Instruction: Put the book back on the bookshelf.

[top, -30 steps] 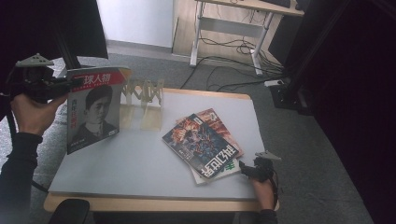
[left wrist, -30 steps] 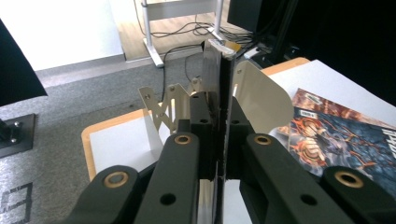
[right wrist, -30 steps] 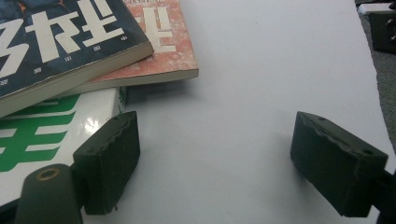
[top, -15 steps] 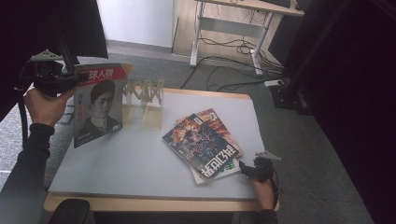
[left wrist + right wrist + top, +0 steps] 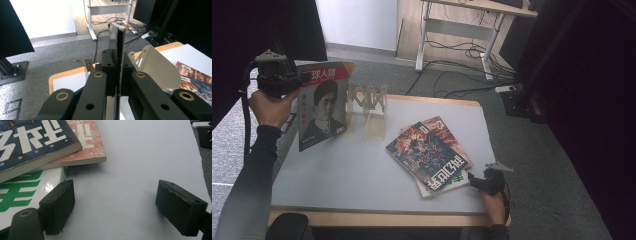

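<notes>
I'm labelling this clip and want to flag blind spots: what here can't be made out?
- Portrait-cover magazine in the left gripper view: edge-on, cover unreadable.
- Green-and-white bottom magazine in the high view: mostly covered by the dark-cover magazine.
- Pale wooden rack, high view: left end hidden behind the held magazine.

Red-topped magazine with grey portrait; dark blue book, seemingly over orange and green-lettered ones.

Right tool jaws apart on table, beside stacked magazines.
</notes>
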Action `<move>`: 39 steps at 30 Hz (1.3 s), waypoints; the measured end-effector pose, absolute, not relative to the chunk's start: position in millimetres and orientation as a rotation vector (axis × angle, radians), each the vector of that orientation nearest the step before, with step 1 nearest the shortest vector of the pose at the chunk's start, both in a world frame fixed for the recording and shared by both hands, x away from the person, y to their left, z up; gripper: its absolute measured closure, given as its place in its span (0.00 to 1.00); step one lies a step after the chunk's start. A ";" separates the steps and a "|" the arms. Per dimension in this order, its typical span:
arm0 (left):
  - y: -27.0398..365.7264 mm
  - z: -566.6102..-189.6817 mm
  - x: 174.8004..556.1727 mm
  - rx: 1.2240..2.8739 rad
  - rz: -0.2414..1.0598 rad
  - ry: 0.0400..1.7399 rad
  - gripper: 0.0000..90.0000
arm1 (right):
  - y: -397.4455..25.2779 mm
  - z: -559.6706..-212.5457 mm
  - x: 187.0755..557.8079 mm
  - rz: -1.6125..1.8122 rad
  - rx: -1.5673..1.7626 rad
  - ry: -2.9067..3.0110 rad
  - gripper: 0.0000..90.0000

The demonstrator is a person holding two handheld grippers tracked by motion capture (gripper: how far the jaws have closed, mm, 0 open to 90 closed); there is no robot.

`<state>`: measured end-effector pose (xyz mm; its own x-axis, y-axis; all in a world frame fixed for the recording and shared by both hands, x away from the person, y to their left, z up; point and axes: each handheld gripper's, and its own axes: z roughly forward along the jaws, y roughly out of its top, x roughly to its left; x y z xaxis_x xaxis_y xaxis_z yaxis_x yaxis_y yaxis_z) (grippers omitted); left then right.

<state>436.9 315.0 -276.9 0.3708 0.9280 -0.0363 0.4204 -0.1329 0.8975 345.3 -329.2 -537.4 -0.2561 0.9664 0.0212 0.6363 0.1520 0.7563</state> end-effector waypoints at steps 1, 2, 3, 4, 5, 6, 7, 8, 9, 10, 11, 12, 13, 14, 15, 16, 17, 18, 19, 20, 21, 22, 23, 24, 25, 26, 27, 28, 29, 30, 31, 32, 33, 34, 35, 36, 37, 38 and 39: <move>314.7 -277.3 438.3 1.721 0.705 1.198 0.96 | -329.2 -537.4 345.4 0.915 1.522 1.959 0.17; 314.4 -277.6 439.6 1.718 0.711 1.200 0.96 | -329.2 -537.4 345.4 0.916 1.523 1.959 0.17; 314.1 -278.3 440.9 1.714 0.714 1.200 0.96 | -329.2 -537.4 345.4 0.916 1.523 1.959 0.17; 313.0 -280.3 443.3 1.709 0.726 1.199 0.96 | -329.3 -537.4 345.3 0.916 1.523 1.959 0.17; 313.0 -280.3 443.3 1.709 0.726 1.199 0.96 | -329.3 -537.4 345.3 0.916 1.523 1.959 0.17; 312.3 -281.7 444.5 1.704 0.730 1.195 0.96 | -329.3 -537.5 345.3 0.916 1.523 1.959 0.17; 311.8 -283.2 445.5 1.701 0.736 1.194 0.96 | -329.3 -537.5 345.3 0.916 1.523 1.959 0.17; 311.2 -285.7 446.5 1.695 0.739 1.187 0.96 | -329.3 -537.5 345.3 0.916 1.523 1.959 0.17; 311.0 -287.2 446.8 1.691 0.741 1.181 0.96 | -329.3 -537.5 345.3 0.917 1.523 1.959 0.17; 310.9 -288.9 447.0 1.682 0.746 1.175 0.96 | -329.4 -537.5 345.3 0.917 1.522 1.959 0.17; 311.3 -290.3 446.8 1.675 0.747 1.171 0.96 | -329.4 -537.5 345.3 0.917 1.521 1.959 0.17; 311.9 -291.8 446.7 1.674 0.747 1.165 0.96 | -329.4 -537.5 345.3 0.917 1.521 1.959 0.17; 312.5 -293.2 446.1 1.672 0.746 1.161 0.96 | -329.4 -537.6 345.3 0.917 1.521 1.959 0.17; 313.3 -294.2 445.2 1.669 0.744 1.163 0.96 | -329.5 -537.6 345.3 0.918 1.520 1.959 0.17; 314.7 -295.2 444.3 1.672 0.737 1.163 0.96 | -329.5 -537.6 345.3 0.918 1.520 1.959 0.17; 317.1 -297.4 441.7 1.682 0.729 1.163 0.96 | -329.5 -537.6 345.3 0.918 1.519 1.959 0.17; 317.1 -297.4 441.7 1.682 0.729 1.163 0.96 | -329.5 -537.6 345.3 0.918 1.519 1.959 0.17; 318.1 -298.6 440.1 1.689 0.729 1.163 0.96 | -329.5 -537.6 345.3 0.918 1.520 1.959 0.17; 319.2 -299.7 438.4 1.698 0.732 1.165 0.96 | -329.5 -537.6 345.3 0.918 1.520 1.959 0.17; 320.6 -301.0 436.8 1.703 0.731 1.167 0.96 | -329.6 -537.5 345.2 0.917 1.520 1.961 0.17; 322.1 -302.4 435.2 1.708 0.728 1.166 0.96 | -329.6 -537.5 345.2 0.917 1.520 1.961 0.17; 324.5 -305.1 432.2 1.728 0.724 1.169 0.96 | -329.6 -537.5 345.2 0.917 1.519 1.961 0.17; 325.5 -306.6 430.6 1.734 0.725 1.171 0.96 | -329.6 -537.5 345.2 0.917 1.519 1.961 0.17; 327.3 -307.7 428.7 1.734 0.723 1.171 0.96 | -329.5 -537.7 345.3 0.917 1.518 1.959 0.17; 327.3 -307.7 428.7 1.734 0.723 1.171 0.96 | -329.6 -537.6 345.2 0.917 1.519 1.960 0.17; 329.1 -308.7 426.8 1.724 0.717 1.171 0.96 | -329.6 -537.6 345.2 0.916 1.519 1.960 0.17; 330.9 -309.5 425.0 1.716 0.709 1.171 0.96 | -329.5 -537.7 345.2 0.917 1.519 1.959 0.17; 333.3 -310.9 421.9 1.719 0.700 1.173 0.96 | -329.5 -537.6 345.2 0.916 1.518 1.960 0.17; 333.3 -310.9 421.9 1.719 0.700 1.173 0.95 | -329.6 -537.7 345.2 0.916 1.518 1.959 0.17; 334.2 -311.7 420.4 1.724 0.702 1.175 0.95 | -329.6 -537.7 345.2 0.916 1.518 1.959 0.17; 335.2 -312.6 418.4 1.727 0.700 1.175 0.95 | -329.5 -537.7 345.2 0.916 1.518 1.959 0.17; 335.9 -313.2 417.2 1.728 0.700 1.175 0.95 | -329.5 -537.6 345.2 0.916 1.519 1.959 0.17; 337.8 -314.7 413.7 1.727 0.696 1.178 0.95 | -329.5 -537.6 345.1 0.917 1.520 1.959 0.17; 337.8 -314.7 413.7 1.727 0.696 1.178 0.95 | -329.5 -537.6 345.1 0.917 1.520 1.959 0.17; 338.7 -315.5 411.8 1.728 0.694 1.179 0.95 | -329.5 -537.6 345.1 0.917 1.519 1.959 0.17; 340.1 -317.4 407.9 1.731 0.691 1.182 0.95 | -329.5 -537.6 345.1 0.917 1.519 1.959 0.17; 340.1 -317.4 407.9 1.731 0.691 1.182 0.95 | -329.5 -537.6 345.1 0.917 1.519 1.960 0.17; 341.5 -319.5 403.6 1.734 0.689 1.185 0.95 | -329.6 -537.6 345.1 0.917 1.518 1.960 0.17; 342.4 -320.5 401.4 1.731 0.684 1.186 0.95 | -329.6 -537.6 345.1 0.917 1.519 1.960 0.17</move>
